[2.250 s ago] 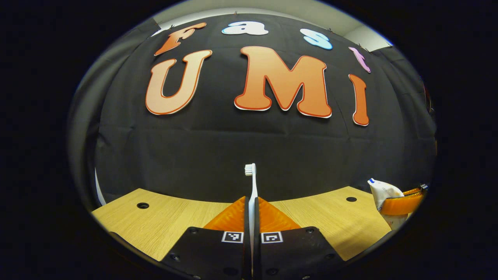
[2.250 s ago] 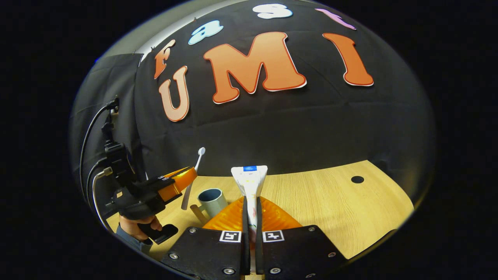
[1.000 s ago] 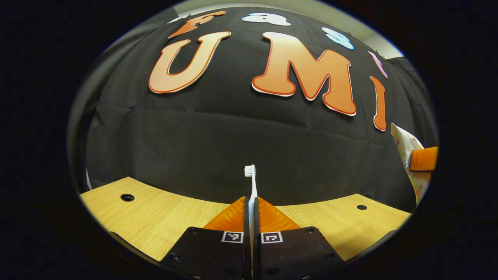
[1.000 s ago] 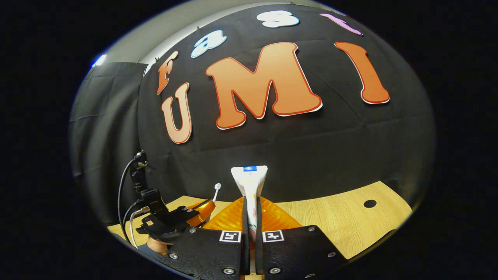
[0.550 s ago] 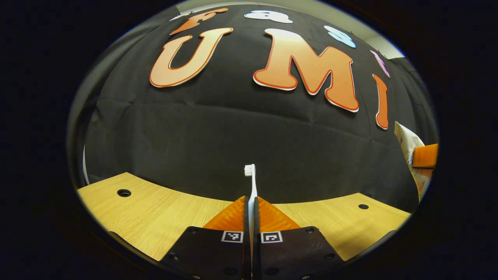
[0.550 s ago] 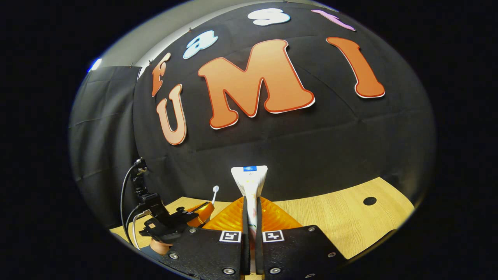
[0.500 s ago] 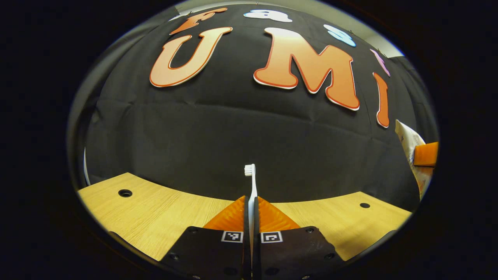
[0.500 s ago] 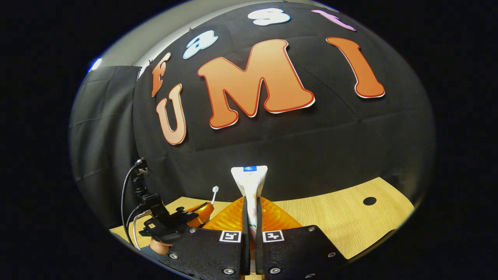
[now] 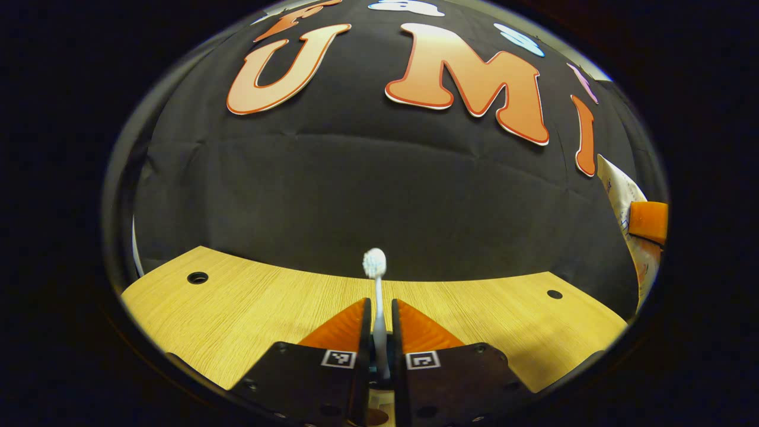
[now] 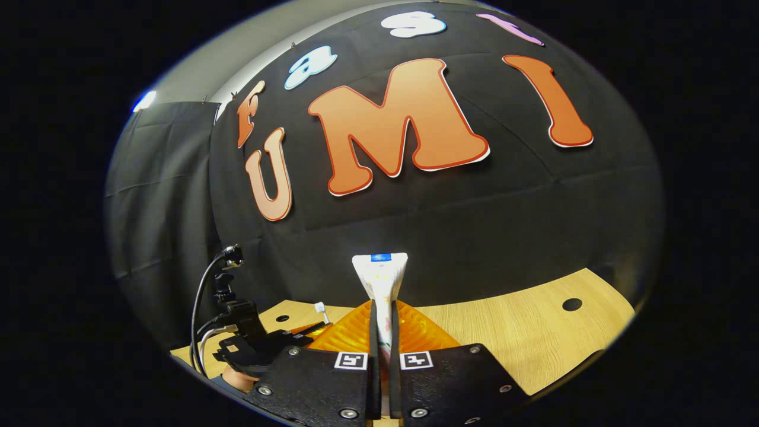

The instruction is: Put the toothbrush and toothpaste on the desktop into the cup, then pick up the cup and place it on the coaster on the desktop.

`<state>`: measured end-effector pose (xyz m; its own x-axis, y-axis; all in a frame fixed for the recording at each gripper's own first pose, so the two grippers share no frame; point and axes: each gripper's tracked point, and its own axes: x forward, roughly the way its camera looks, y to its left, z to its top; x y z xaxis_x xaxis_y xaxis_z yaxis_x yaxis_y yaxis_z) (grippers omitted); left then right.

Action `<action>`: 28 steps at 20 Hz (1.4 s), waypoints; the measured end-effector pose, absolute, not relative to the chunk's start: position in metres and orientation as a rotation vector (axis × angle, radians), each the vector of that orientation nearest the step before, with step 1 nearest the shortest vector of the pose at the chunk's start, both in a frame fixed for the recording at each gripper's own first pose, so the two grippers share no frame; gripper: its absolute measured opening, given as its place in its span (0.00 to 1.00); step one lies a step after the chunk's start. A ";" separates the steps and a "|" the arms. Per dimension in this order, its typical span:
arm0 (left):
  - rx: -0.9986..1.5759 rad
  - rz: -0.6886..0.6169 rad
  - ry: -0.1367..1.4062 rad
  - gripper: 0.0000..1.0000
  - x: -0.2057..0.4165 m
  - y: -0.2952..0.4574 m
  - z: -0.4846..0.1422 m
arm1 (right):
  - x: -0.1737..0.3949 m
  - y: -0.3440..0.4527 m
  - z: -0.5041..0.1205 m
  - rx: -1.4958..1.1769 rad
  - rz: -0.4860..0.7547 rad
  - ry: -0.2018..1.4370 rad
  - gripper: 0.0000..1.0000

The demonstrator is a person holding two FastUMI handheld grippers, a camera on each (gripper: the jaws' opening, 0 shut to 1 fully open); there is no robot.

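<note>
A white toothbrush (image 9: 377, 296) stands upright between the fingers of my left gripper (image 9: 378, 303), bristle head up and facing the camera. The fingers are parted, with a small gap on each side of the handle, so the gripper is open. Its lower end is hidden below the fingers. My right gripper (image 10: 382, 305) is shut on a white toothpaste tube (image 10: 380, 279), crimped end up, above the wooden desk (image 10: 504, 338). In the left gripper view the toothpaste (image 9: 619, 193) shows at the far right edge. The right gripper view has the left gripper (image 10: 299, 333) low at the left with the toothbrush head (image 10: 320, 308) above it.
The light wooden desk (image 9: 249, 308) carries round holes (image 9: 197, 277) near its back corners. Black cloth walls close the booth behind it. A hand (image 10: 237, 376) and black cables (image 10: 204, 308) sit at the lower left of the right gripper view.
My left gripper's fingers have parted off the toothbrush, which has turned its bristles toward the camera. The left gripper has sunk lower. The right gripper keeps hold of the toothpaste.
</note>
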<state>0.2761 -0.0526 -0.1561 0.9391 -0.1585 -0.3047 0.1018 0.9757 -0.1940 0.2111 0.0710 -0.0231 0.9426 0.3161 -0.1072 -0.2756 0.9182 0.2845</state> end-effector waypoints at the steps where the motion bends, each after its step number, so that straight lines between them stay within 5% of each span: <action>1: -0.177 -0.147 0.336 0.29 0.270 -0.056 -0.151 | 0.210 0.072 -0.022 0.268 0.309 0.150 0.05; 5: -0.118 -0.203 0.373 0.76 0.247 -0.066 -0.136 | 0.208 0.076 -0.019 0.264 0.318 0.143 0.05; 8: -0.100 -0.192 0.404 0.99 0.232 -0.056 -0.131 | 0.207 0.079 -0.021 0.262 0.321 0.148 0.05; 16: -0.115 -0.129 0.485 0.98 0.190 -0.019 -0.161 | 0.199 0.102 -0.008 0.255 0.365 0.108 0.05; 28: -0.124 -0.138 0.367 0.98 0.155 0.017 -0.161 | 0.233 0.164 -0.015 0.313 0.445 0.071 0.05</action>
<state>0.1550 0.0170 -0.1606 0.9243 -0.1563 -0.3482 0.1114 0.9831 -0.1456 0.2335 0.1636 -0.0153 0.9011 0.4337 0.0008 -0.4122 0.8558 0.3126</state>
